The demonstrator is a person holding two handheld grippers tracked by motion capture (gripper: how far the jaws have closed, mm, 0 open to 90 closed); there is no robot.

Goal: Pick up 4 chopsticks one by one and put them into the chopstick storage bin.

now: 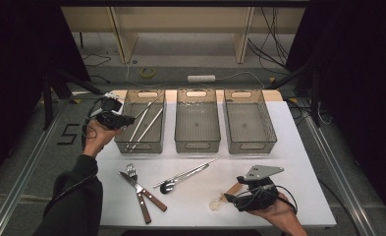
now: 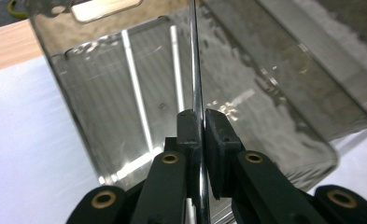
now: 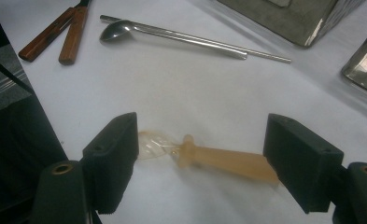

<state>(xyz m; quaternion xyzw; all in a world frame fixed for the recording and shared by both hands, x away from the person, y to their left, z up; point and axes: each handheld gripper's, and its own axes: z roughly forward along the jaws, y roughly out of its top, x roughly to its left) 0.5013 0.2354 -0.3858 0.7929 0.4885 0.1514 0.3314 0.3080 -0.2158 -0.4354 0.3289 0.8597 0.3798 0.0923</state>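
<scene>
Chopstick, a thin metal one, is pinched between the jaws of the left gripper, which the person's left hand holds at the near left corner of the leftmost bin; the rod runs up and over that bin's open top. Two more pale chopsticks lie slanted inside the same bin. Beside it stand a middle bin and a right bin, all three smoky and see-through, in a row at the back of the white tabletop.

Near the front edge, the right gripper rests low with its jaws spread wide on either side of a translucent, amber-handled plastic spoon that lies flat on the tabletop; the jaws don't touch it.

Farther left on the tabletop lie a metal spoon alongside another metal chopstick, and, well apart from those, a fork and knife with brown wooden handles, crossed over each other.
</scene>
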